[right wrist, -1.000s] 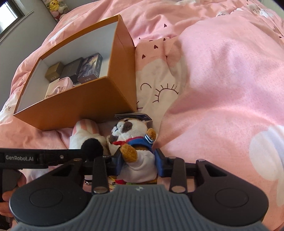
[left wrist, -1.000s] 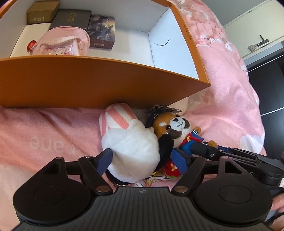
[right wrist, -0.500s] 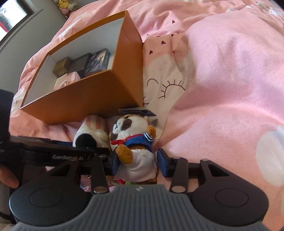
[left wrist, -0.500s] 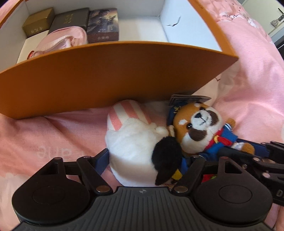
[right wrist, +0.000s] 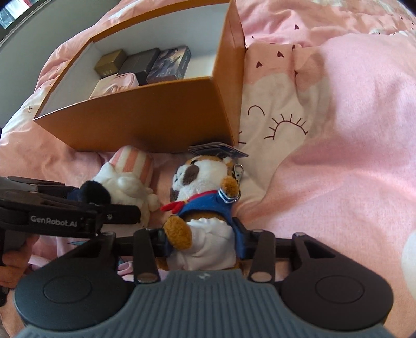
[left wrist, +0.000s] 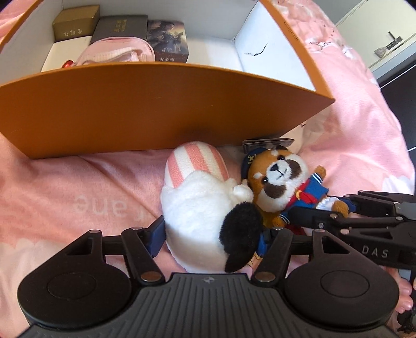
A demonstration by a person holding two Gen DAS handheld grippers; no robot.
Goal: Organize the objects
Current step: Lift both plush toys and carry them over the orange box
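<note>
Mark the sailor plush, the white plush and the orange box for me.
sailor plush (right wrist: 200, 179), right wrist view, on its face.
white plush (left wrist: 197, 215), left wrist view, on its body.
orange box (left wrist: 145, 109), left wrist view, on its near wall.

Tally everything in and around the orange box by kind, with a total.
Plush toys on the bed: 2, white plush and sailor plush
Small boxes in the orange box: 4, gold, grey, picture, white
Pink pouches: 1
Total: 7
</note>
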